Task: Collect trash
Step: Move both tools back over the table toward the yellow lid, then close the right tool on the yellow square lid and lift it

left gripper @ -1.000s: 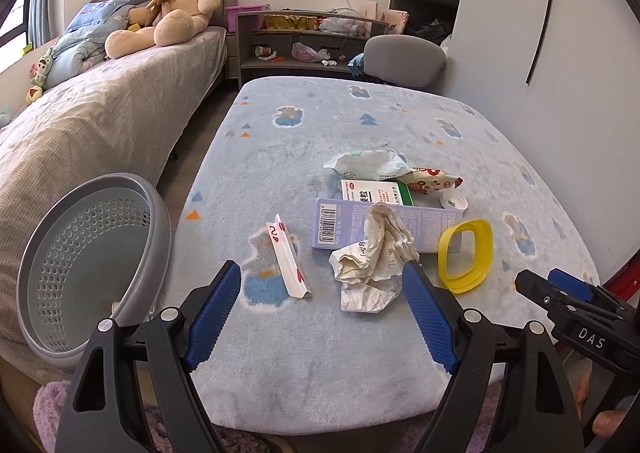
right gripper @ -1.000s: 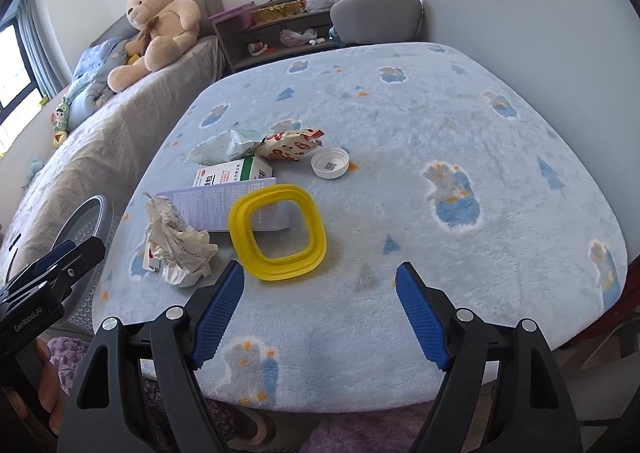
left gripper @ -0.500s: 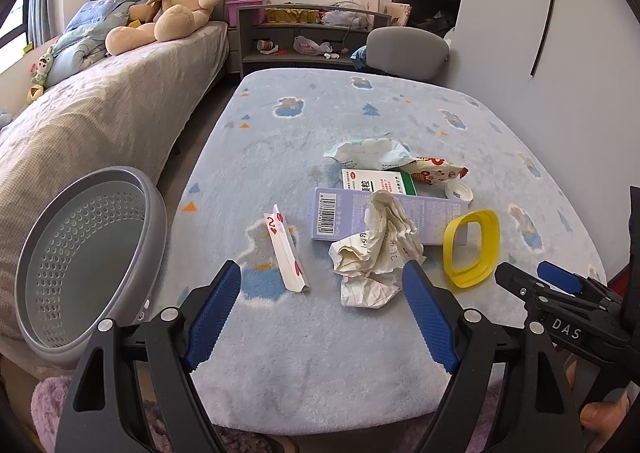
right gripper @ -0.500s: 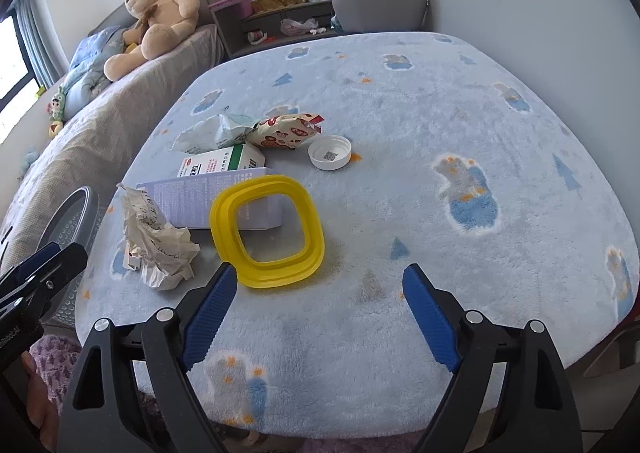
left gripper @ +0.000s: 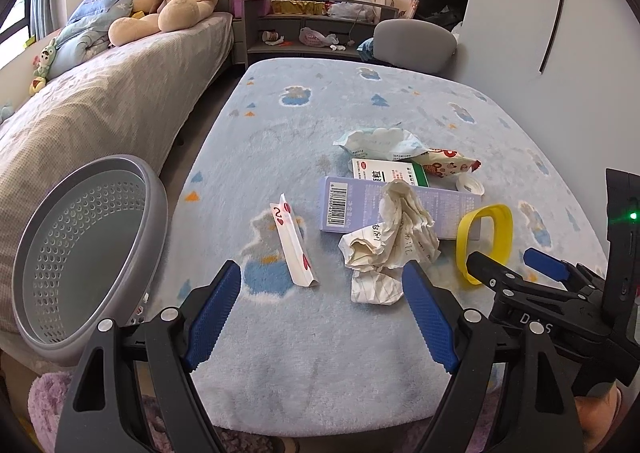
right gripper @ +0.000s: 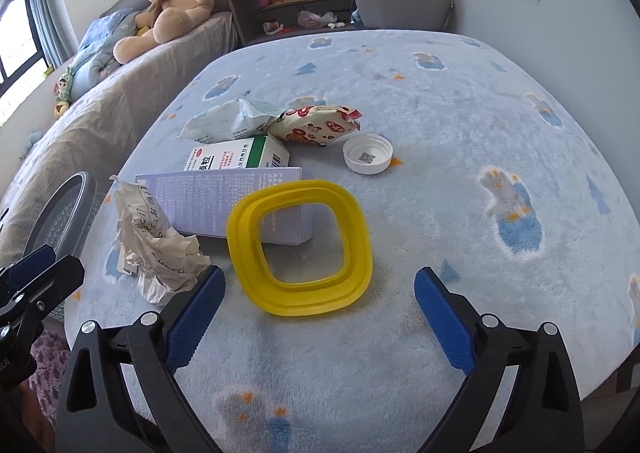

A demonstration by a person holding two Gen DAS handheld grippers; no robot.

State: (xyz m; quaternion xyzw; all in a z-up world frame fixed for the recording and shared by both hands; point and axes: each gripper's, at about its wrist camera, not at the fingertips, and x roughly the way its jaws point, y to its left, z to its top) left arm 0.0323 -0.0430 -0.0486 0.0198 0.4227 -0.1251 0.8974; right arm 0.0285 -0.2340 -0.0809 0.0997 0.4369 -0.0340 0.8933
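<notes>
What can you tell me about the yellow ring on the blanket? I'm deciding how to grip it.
The yellow plastic ring is a rounded-square frame with an open middle and stepped ridges around its inner edge. It looks rigid and glossy. It sits tilted: its far edge leans on the pale purple cardboard box, its near edge rests on the light blue fleece blanket. The right gripper hangs open just in front of it, jaws apart, not touching.

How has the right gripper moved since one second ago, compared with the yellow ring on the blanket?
Yes. The right gripper has moved forward toward the yellow ring, which now lies nearer its open fingers. In the left wrist view it has also advanced up to the ring.
</notes>
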